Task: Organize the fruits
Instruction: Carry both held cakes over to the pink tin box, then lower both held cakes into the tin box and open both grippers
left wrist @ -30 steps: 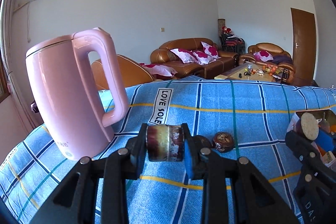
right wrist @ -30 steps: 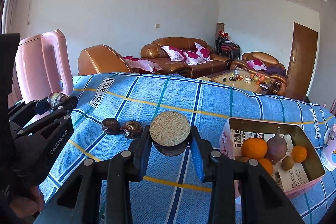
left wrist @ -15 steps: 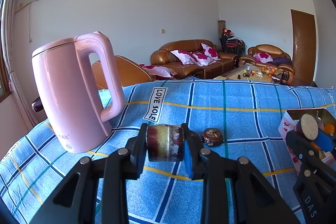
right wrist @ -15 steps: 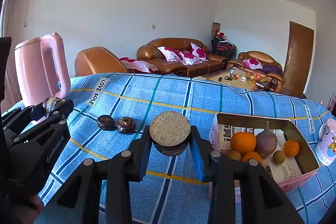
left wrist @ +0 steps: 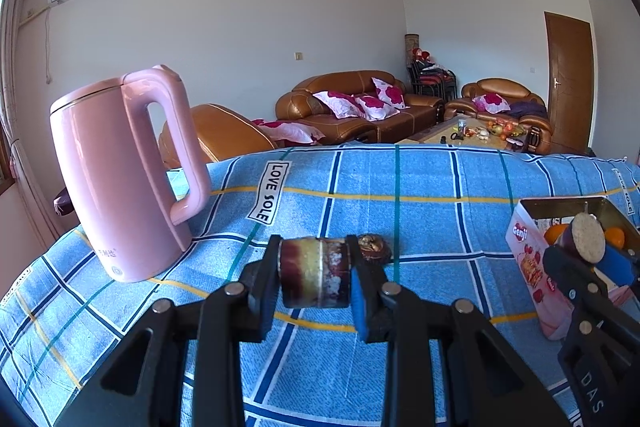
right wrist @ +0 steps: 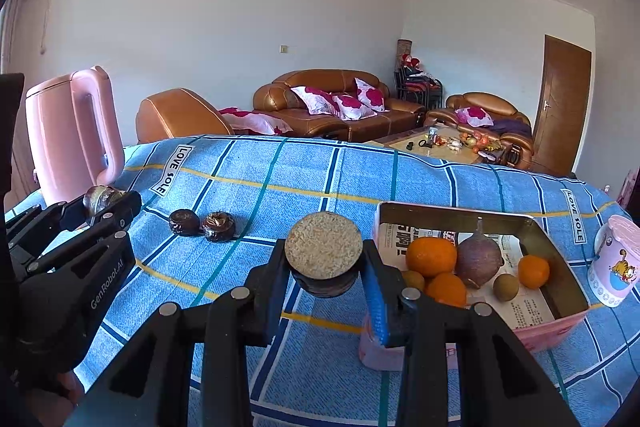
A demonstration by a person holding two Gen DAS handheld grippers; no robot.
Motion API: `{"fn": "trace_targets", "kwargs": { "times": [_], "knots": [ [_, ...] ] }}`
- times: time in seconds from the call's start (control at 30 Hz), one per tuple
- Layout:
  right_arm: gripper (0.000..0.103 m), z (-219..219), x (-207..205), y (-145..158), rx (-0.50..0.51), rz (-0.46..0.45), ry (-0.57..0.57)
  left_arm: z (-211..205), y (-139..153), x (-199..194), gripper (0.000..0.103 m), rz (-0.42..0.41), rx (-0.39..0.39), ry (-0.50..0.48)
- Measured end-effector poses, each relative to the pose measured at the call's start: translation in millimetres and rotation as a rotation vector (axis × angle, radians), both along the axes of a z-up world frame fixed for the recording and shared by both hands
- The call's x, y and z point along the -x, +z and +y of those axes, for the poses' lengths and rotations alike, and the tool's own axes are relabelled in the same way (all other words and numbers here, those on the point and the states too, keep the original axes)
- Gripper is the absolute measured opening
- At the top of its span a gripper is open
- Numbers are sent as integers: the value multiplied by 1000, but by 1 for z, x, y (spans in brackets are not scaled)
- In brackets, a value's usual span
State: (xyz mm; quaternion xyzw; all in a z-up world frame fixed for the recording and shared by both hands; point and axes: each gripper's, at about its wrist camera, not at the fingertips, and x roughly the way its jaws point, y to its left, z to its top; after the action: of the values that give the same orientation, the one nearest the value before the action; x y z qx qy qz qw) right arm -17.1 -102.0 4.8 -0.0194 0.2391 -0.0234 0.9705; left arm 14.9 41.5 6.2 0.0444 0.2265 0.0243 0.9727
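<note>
My left gripper [left wrist: 314, 273] is shut on a short dark-purple sugarcane piece [left wrist: 314, 273], held above the blue checked cloth. My right gripper [right wrist: 325, 263] is shut on another cane piece [right wrist: 324, 251], cut end facing me, just left of the pink box [right wrist: 536, 227]. The box holds oranges [right wrist: 431, 255], a purple round fruit [right wrist: 479, 261] and kiwis [right wrist: 505, 287]. Two dark brown fruits [right wrist: 184, 222] [right wrist: 218, 225] lie on the cloth to the left. In the left wrist view one of them [left wrist: 374, 247] shows behind my fingers, and the right gripper [left wrist: 588, 243] is by the box [left wrist: 528, 243].
A tall pink kettle [left wrist: 120, 171] stands at the left of the table. A pink cartoon cup [right wrist: 614, 263] stands right of the box. The blue checked cloth [right wrist: 300, 179] covers the table; sofas and a coffee table lie beyond its far edge.
Both grippers have pulled back and shifted right with their cane pieces. The kettle looks farther away, and the box now sits closer to the right gripper.
</note>
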Motion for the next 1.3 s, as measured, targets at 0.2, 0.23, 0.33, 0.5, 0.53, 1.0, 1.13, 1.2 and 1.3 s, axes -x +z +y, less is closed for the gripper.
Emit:
{"fn": "trace_targets", "kwargs": {
  "times": [0.2,0.23,0.33,0.5,0.53,1.0,1.13,1.2,1.3],
  "knots": [
    [37,-14,3,0,-10,9,-17,-10,0,1,31,10,5,-17],
    [37,-17,4,0,-8,7,-21,-11,0,1,31,11,5,-19],
    [37,-25,7,0,-3,4,-35,-16,-1,1,31,14,7,-26],
    [37,-40,9,2,-3,3,-58,-25,-2,1,31,20,12,-39],
    [37,-43,9,2,-2,3,-62,-28,-2,2,31,21,11,-42],
    [37,-73,17,4,42,-16,-100,-65,0,9,31,22,6,-98],
    [37,-86,19,4,38,-15,-117,-76,0,12,31,23,3,-115],
    [37,-91,21,4,40,-16,-123,-82,0,13,31,23,2,-125],
    [37,-98,23,4,43,-18,-131,-89,0,13,31,25,2,-137]
  ]
}}
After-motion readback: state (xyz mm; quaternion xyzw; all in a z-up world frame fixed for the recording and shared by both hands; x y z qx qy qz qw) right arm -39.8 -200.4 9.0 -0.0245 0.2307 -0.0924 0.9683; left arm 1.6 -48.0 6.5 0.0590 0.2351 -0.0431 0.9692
